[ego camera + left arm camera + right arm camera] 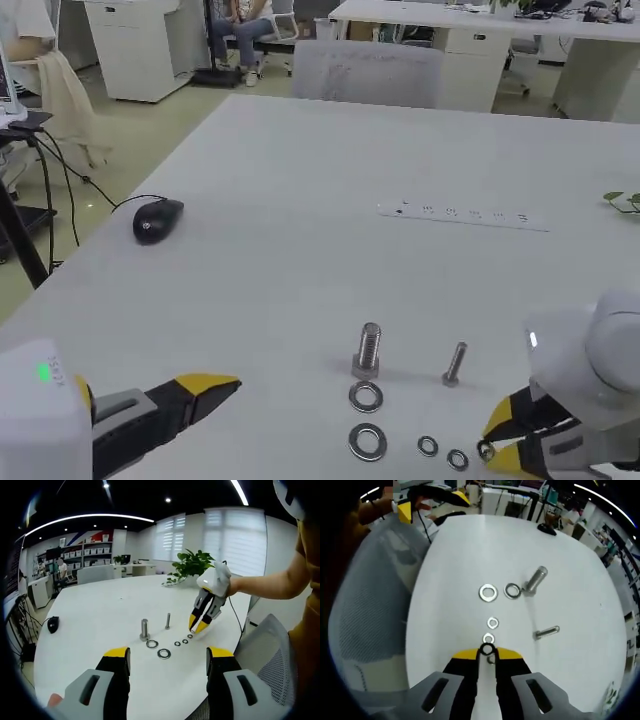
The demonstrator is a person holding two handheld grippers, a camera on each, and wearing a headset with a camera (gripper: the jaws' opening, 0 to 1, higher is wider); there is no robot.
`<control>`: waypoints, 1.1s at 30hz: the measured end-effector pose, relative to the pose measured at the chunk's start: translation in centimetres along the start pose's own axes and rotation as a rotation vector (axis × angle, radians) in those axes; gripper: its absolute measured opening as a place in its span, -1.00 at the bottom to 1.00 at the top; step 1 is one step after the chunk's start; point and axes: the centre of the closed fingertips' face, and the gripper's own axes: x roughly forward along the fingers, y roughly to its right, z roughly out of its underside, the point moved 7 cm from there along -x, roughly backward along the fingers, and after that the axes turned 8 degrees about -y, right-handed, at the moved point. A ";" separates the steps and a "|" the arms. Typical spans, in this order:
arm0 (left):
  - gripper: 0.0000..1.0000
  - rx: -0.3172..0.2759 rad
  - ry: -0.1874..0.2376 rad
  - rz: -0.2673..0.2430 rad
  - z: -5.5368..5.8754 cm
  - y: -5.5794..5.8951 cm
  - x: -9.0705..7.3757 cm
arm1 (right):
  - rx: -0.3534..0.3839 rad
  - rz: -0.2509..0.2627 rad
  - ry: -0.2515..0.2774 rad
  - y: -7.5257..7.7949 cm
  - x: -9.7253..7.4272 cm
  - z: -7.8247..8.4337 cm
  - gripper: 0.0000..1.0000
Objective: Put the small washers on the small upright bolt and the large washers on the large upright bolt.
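The large upright bolt (369, 349) and the small upright bolt (455, 364) stand near the table's front edge. Two large washers (366, 397) (367, 441) lie flat in front of the large bolt. Two small washers (428, 446) (458, 459) lie to their right. My right gripper (498, 440) is down at the table, shut on a third small washer (486, 650) at its yellow tips (470, 655). My left gripper (169, 654) hangs open and empty off to the left, well back from the parts; its yellow tip (208, 387) shows at the lower left of the head view.
A black mouse (157, 218) lies at the table's left side and a white power strip (462, 215) farther back. A grey mesh chair (375, 610) stands by the near table edge. More desks and seated people are beyond the table.
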 end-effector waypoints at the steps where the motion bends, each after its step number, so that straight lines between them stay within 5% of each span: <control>1: 0.22 0.001 0.000 0.001 0.0 0.0 0.1 | 0.001 0.005 0.001 0.2 -0.2 0.0 -0.75; 19: 0.22 0.004 -0.003 0.010 0.0 0.1 0.6 | -0.015 0.100 0.000 5.0 -2.9 -1.5 -0.75; 33: 0.22 -0.006 -0.001 0.005 0.0 0.0 0.7 | -0.031 0.112 -0.025 7.3 -2.1 -2.3 -0.75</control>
